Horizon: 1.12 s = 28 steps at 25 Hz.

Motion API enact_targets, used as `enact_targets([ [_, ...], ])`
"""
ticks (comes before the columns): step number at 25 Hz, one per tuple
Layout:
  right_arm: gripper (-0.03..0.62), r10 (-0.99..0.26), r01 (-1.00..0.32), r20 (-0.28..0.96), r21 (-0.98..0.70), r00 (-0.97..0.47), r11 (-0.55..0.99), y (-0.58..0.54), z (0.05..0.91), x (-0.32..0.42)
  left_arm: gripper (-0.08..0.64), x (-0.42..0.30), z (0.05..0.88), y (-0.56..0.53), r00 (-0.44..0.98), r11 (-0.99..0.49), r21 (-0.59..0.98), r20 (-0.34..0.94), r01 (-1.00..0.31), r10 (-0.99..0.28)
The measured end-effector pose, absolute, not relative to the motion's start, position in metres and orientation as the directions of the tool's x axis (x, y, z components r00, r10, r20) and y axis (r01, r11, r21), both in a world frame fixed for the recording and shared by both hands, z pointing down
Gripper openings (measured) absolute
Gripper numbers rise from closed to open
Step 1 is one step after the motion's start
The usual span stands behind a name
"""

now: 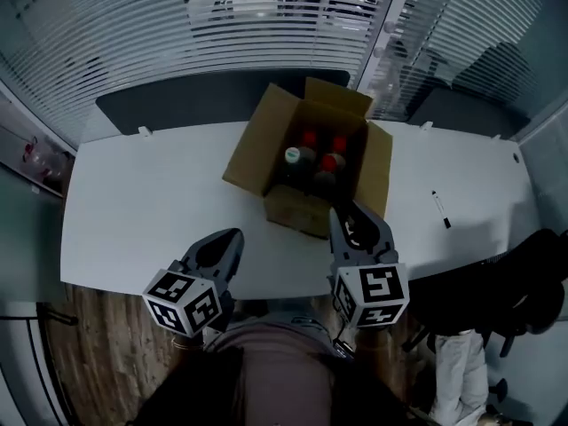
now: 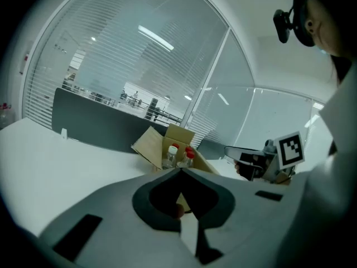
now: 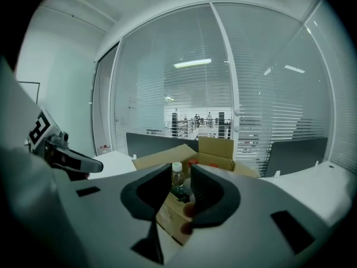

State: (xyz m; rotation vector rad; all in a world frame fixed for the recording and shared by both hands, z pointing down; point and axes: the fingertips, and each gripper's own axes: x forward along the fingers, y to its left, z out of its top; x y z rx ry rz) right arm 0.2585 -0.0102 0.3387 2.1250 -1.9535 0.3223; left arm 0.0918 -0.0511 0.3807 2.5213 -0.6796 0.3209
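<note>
Hovering over the near edge of the long white table (image 1: 151, 202), the left gripper (image 1: 232, 235) points out across bare tabletop, well to the left of the open brown cardboard box (image 1: 253, 153). In the left gripper view its jaws meet at the tips, with nothing between them, and the box stands well beyond them. The right gripper (image 1: 351, 220) hangs just in front of the box's near wall, close to its right corner. Its jaws stand a narrow way apart and hold nothing. In the right gripper view the clear plastic bottle with a white cap (image 3: 177, 175) shows through that gap, but it stands farther off inside the box and is not gripped. The box sits near the middle of the table with all four flaps folded outward. Inside it the white-capped bottle stands upright at the left, and three red-capped bottles (image 1: 329, 161) stand upright close beside it. A thin black marker pen (image 1: 440, 209) lies on the table well to the right of the box. A black office chair (image 1: 524, 282) stands off the table's right end, and a glass wall with horizontal blinds (image 1: 133, 34) runs behind the table.
</note>
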Motion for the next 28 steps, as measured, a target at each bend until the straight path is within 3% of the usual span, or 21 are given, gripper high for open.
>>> enact_targets([
  [14, 0.135, -0.889, -0.999, 0.456, -0.005, -0.038, 0.040, -0.086, 0.372, 0.307, 0.006, 0.121, 0.396, -0.084, 0.768, -0.651, 0.414, 0.418, -0.636, -0.484],
  [28, 0.170, -0.767, -0.993, 0.637, 0.013, -0.079, 0.113, -0.127, 0.428, 0.321, 0.006, 0.138, 0.415, -0.106, 0.737, -0.605, 0.428, 0.469, -0.672, -0.487],
])
